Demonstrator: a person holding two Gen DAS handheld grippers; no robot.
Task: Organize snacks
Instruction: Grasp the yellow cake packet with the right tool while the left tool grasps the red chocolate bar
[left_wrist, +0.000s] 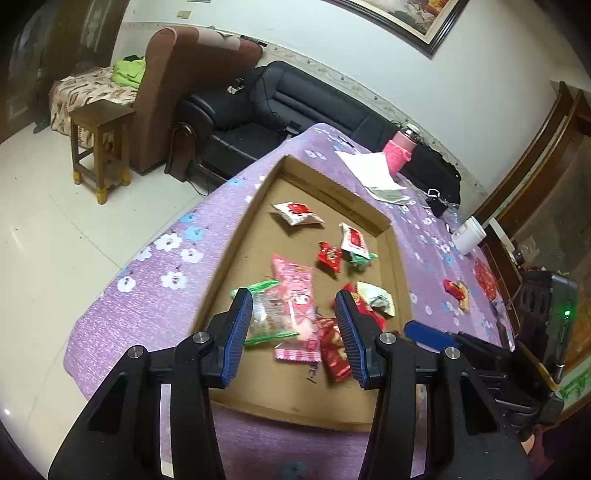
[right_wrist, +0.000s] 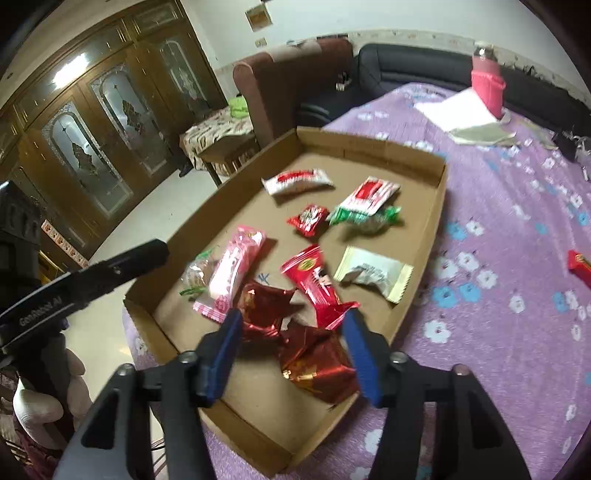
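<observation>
Snacks mostly in the box

Both grippers hang over the box with jaws spread, gripping nothing: left gripper above the pink pack, right gripper above the foil packs. A couple of red snacks lie outside the box on the purple cloth.

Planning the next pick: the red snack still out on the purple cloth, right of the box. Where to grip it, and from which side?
Judging by its pose, come from above with the right gripper, now open over the cardboard box. The red snack packet lies flat on the cloth, so close the fingers across its short width. It is cut off by the frame edge, so its length is unclear.
</observation>
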